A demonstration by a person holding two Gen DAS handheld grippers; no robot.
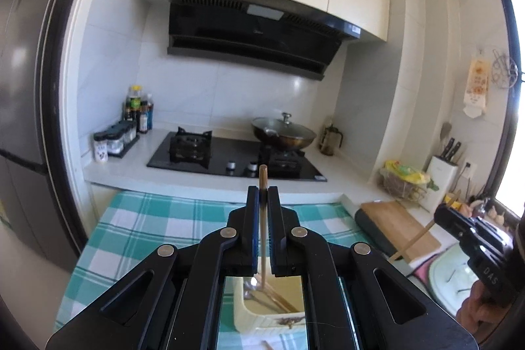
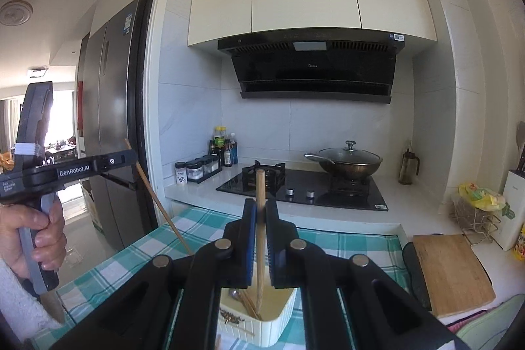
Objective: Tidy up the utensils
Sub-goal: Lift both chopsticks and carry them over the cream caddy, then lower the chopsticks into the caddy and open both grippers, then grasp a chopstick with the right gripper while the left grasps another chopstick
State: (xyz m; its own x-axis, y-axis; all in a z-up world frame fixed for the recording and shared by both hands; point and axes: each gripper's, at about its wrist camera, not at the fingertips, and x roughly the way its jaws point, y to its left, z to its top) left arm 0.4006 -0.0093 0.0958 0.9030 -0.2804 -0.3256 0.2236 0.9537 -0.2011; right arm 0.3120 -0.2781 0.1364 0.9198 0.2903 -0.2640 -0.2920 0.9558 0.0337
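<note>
- The left gripper [image 1: 263, 195] is clamped on a single wooden chopstick [image 1: 262, 212] — its jaws are pressed narrow around the shaft, and the blunt top end sticks up above the fingertips.
- That chopstick's lower end reaches down into a cream ribbed utensil box [image 1: 259, 322], seen below the left gripper, where more chopsticks and a metal spoon [image 1: 251, 286] lie.
- The right gripper [image 2: 261, 212] grips a second chopstick [image 2: 260, 238] the same way, jaws closed tight on it, the stick near upright with its tip down inside the box.
- In the right wrist view, the box stands on a teal-and-white checked cloth [image 2: 354, 243]; the left gripper shows at the left edge, held by a hand [image 2: 31, 238], with its chopstick slanting down toward the cloth.
- Right of the cloth lies a wooden cutting board [image 2: 452, 271].
- Behind, on the white counter, sits a black gas hob [image 2: 305, 189] with a lidded wok [image 2: 349, 161] on its right burner — spice jars [image 2: 197, 169] and sauce bottles stand to the hob's left.
- A black range hood [image 2: 315, 68] hangs under cream cabinets, and a dark fridge stands at the left.
</note>
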